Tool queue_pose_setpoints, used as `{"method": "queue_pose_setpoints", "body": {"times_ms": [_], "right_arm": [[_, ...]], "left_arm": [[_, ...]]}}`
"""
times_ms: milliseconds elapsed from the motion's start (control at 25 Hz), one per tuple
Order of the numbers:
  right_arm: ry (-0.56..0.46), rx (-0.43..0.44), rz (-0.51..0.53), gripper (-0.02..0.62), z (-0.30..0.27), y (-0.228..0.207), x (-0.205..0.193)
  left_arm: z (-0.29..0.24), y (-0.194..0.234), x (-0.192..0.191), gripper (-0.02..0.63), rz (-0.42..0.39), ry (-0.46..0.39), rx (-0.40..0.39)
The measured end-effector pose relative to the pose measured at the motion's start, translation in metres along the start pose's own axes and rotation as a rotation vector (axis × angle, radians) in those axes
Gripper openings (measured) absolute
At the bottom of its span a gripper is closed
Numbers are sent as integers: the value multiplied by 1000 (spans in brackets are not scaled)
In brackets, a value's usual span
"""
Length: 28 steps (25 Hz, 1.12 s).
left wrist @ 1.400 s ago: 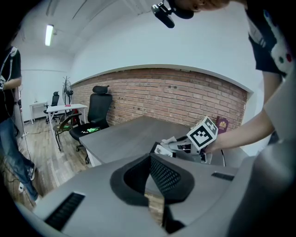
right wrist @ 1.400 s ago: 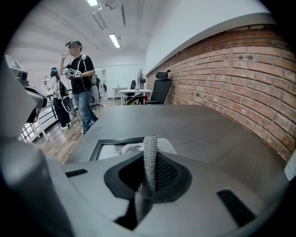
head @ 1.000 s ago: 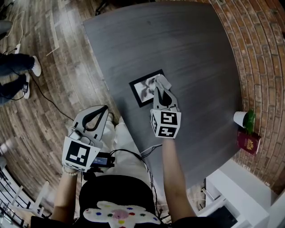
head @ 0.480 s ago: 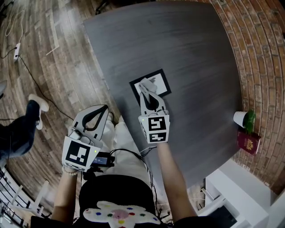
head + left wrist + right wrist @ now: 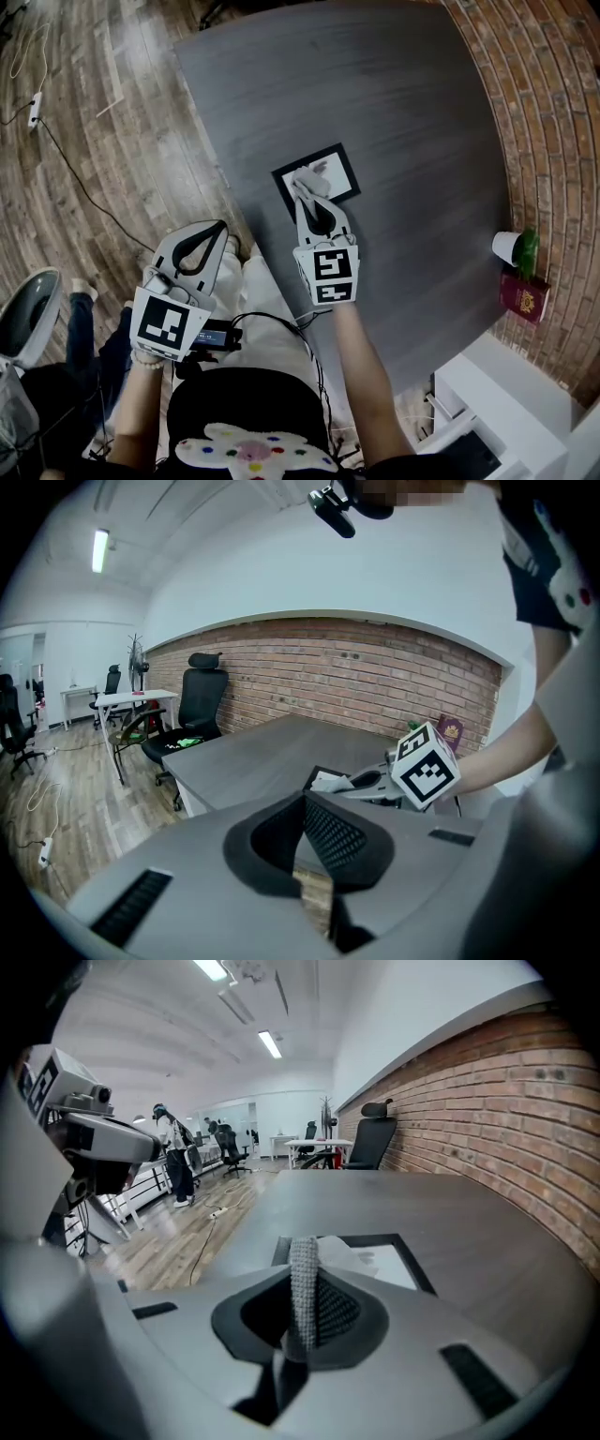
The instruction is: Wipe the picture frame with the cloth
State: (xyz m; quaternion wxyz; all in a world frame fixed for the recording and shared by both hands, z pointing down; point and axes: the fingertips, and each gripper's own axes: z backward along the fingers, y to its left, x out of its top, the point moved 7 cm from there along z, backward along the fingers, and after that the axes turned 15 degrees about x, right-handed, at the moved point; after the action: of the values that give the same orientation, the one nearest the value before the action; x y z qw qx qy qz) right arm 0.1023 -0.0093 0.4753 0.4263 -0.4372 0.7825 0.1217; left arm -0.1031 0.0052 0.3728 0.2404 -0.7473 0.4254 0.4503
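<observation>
A black picture frame (image 5: 339, 176) with a white print lies flat near the front-left edge of the grey table (image 5: 394, 103). My right gripper (image 5: 307, 189) is shut on a pale grey cloth (image 5: 306, 177), which rests on the frame's left part. In the right gripper view the cloth (image 5: 345, 1252) bunches just beyond the gripper (image 5: 303, 1262), over the frame (image 5: 405, 1262). My left gripper (image 5: 212, 232) hangs off the table over the person's lap, shut and empty. In the left gripper view that gripper (image 5: 305, 801) points toward the cloth (image 5: 328, 782).
A white cup (image 5: 507, 248), a green item (image 5: 527, 251) and a maroon booklet (image 5: 525, 302) sit at the table's right edge by the brick wall. An office chair (image 5: 23, 314) and a person's legs (image 5: 84, 319) are on the wood floor at left. White furniture (image 5: 497, 403) stands at lower right.
My right gripper has dragged the cloth leftward across the frame, from its right side to its left part. The left gripper has stayed put. The person on the floor walked toward the lower left.
</observation>
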Motion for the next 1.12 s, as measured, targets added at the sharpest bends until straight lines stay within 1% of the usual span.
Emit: {"method": "queue_pose_setpoints", "body": {"times_ms": [280, 680, 840, 1120], "right_arm": [[-13, -100, -35, 26, 16, -29, -6], [-29, -217, -85, 26, 39, -55, -13], [-34, -220, -98, 26, 42, -56, -15], [-17, -154, -72, 26, 31, -31, -17]], "left_arm": [[0, -1, 1, 11, -1, 0, -1], [1, 0, -1, 11, -6, -2, -2], [1, 0, 0, 11, -8, -1, -5], [4, -3, 3, 11, -7, -9, -8]]}}
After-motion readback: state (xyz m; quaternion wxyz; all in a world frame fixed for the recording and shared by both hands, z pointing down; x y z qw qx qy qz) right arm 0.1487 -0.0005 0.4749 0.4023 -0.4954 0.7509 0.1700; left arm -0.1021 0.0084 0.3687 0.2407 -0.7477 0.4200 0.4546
